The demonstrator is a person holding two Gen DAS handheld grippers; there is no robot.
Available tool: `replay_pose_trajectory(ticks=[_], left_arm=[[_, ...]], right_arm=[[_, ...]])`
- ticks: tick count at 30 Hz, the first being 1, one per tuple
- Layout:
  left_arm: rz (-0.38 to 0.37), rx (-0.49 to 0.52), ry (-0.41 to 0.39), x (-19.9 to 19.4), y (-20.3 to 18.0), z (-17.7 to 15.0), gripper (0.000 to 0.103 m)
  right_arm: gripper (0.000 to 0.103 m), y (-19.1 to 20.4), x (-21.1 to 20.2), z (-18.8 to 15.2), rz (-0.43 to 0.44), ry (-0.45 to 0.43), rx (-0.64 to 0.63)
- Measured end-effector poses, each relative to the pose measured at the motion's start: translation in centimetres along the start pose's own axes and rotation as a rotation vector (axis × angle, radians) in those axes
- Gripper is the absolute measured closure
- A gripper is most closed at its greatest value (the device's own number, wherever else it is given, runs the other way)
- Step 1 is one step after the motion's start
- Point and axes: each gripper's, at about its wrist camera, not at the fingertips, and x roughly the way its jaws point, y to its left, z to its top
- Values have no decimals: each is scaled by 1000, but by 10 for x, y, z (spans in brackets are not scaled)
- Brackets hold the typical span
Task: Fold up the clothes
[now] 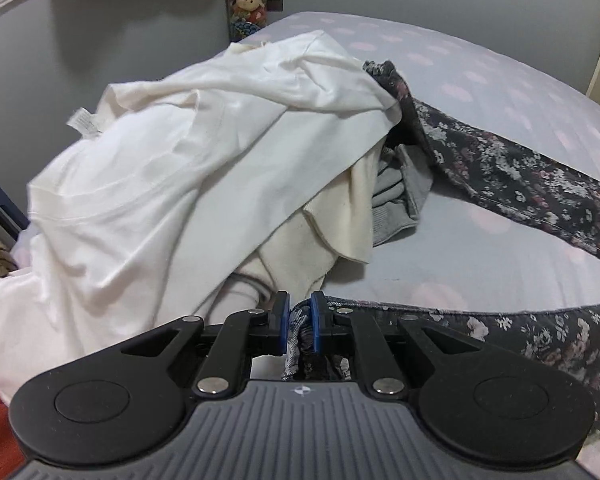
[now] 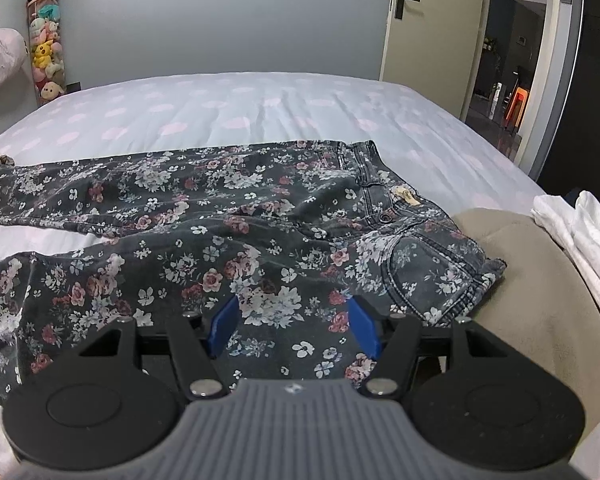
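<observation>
Dark floral trousers (image 2: 220, 208) lie spread across the bed, waistband to the right, legs running left. In the left wrist view my left gripper (image 1: 300, 300) is shut on the end of one leg of these floral trousers (image 1: 540, 332), with bunched fabric pinched between the blue pads. The other leg (image 1: 500, 160) trails away toward the pile. My right gripper (image 2: 294, 308) hovers open over the trousers' thigh area, and the flowered cloth shows between its blue fingers (image 2: 224, 324) without being pinched.
A heap of white garments (image 1: 180, 152) with a grey piece (image 1: 404, 192) lies at the left of the dotted bed sheet (image 1: 460, 248). A beige garment (image 2: 520, 280) and white cloth (image 2: 580, 232) lie at the right. A column of plush toys (image 2: 46, 52) and a door (image 2: 428, 20) stand behind.
</observation>
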Motion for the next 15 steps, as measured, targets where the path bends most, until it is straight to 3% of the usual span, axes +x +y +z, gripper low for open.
replay_pose_trajectory(ticks=[5,7,9,15], left_arm=[[-29,-11,-5,6,5,-2,83],[-48,-33,6,1,9,-6,63],[-63,-59,20,-6,14,-12,55],[-97,-152,120,-13,26,-39,50]], right_arm=[[39,0,6,2,9,24,-1],[39,1,6,2,11,28,-5],[39,3,6,2,14,30,-7],[39,3,5,2,15,27,-9]])
